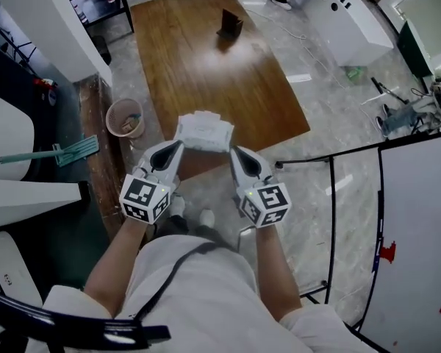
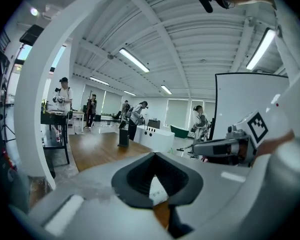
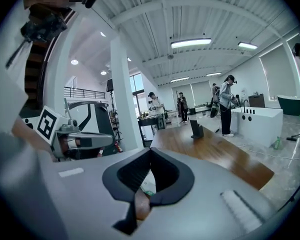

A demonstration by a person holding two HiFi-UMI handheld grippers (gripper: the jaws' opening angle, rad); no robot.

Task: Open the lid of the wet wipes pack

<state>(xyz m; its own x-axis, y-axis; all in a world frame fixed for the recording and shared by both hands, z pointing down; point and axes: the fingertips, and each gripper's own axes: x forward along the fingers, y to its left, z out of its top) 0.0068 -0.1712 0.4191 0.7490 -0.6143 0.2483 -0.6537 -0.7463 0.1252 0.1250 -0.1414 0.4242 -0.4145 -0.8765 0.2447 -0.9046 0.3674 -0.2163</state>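
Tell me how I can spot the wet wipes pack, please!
Find the big brown wooden surface in the middle of the head view, then look at its near edge. There the wet wipes pack is pinched between the left hand-held gripper and the right hand-held gripper. It is the only flat white packet, unlike the round bin to its left.

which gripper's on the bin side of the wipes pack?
The left gripper: it grips the wet wipes pack edge facing the tan bin; the right gripper is opposite.
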